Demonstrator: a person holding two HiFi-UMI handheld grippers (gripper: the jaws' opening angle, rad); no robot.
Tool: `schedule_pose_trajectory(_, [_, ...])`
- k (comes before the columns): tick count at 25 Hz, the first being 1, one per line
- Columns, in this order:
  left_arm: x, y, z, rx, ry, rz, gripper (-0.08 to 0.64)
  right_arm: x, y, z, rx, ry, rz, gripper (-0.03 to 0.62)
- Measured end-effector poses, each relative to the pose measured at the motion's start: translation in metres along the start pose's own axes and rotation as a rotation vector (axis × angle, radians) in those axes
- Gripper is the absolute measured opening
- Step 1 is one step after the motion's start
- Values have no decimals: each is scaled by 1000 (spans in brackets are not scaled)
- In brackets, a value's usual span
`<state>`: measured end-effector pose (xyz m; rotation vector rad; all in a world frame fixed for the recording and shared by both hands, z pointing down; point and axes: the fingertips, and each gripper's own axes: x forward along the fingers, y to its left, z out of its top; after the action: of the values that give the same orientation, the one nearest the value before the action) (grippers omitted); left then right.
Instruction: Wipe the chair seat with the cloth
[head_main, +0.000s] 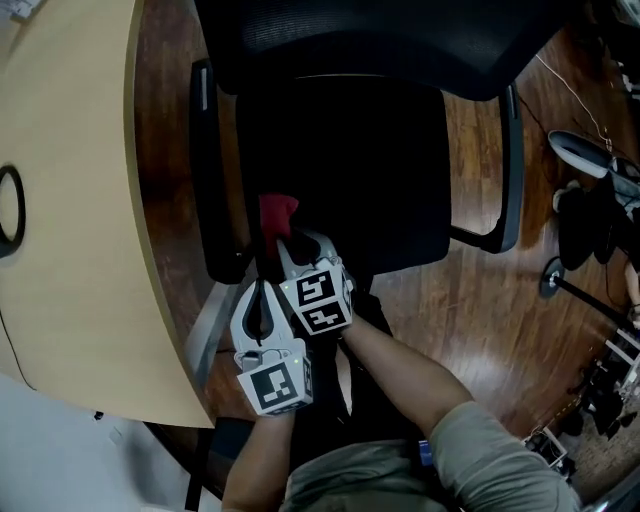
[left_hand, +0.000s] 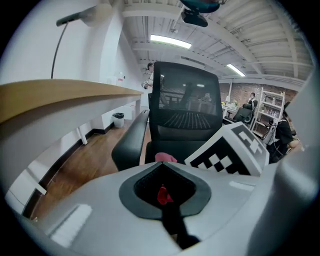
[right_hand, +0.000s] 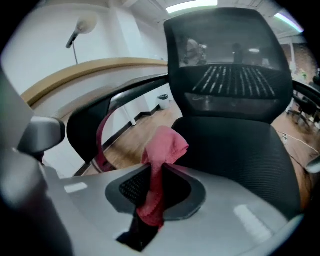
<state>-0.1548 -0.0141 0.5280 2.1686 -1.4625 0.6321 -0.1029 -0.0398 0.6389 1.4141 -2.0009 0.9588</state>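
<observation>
One red cloth (right_hand: 162, 150) is clamped in the right gripper (head_main: 288, 240), whose jaws are clenched on it. Its long axis runs along the jaws: the lower part is drawn down through the hollow between the pads, and the bunched, folded end sticks out past the tips, pointing away from the person toward the backrest (head_main: 380, 40). From the head view the cloth sits over the front corner of the seat (head_main: 350, 170) on the desk side, just beside the front end of that side's armrest (head_main: 215, 170). Whether it touches the seat cannot be told. The left gripper (head_main: 262, 290) lies just beside the right one, on its desk side and a little nearer the person, at the seat's front edge and aimed the same way. Its jaws are drawn together at the tips, and a small red fleck shows in the hollow behind them. Whether that fleck is pinched or only seen through the gap cannot be told. In the left gripper view the right gripper's marker cube (left_hand: 230, 152) stands close on the right, with the cloth's pink end showing just above the left jaws. There is one chair with a black seat, one mesh backrest and two armrests, the second (head_main: 512, 170) along the far side edge. One curved beige desk (head_main: 70, 200) runs alongside the chair. Two grippers are in view, and both forearms reach in from the bottom.
</observation>
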Motion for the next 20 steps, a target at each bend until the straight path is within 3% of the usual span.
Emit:
schedule_pose_trajectory(5, [-8,15,-38,-25,47,38,6,32,28,-45,-105,114,64,61])
schedule_pose_trajectory(13, [2,17,-62,-17,66,53,6,45,13,-65,-84,135,39,61])
schedule_pose_trajectory(20, [20,-25,-56,29,71,-6,6,23,-39,-66,-31,140,-35,61])
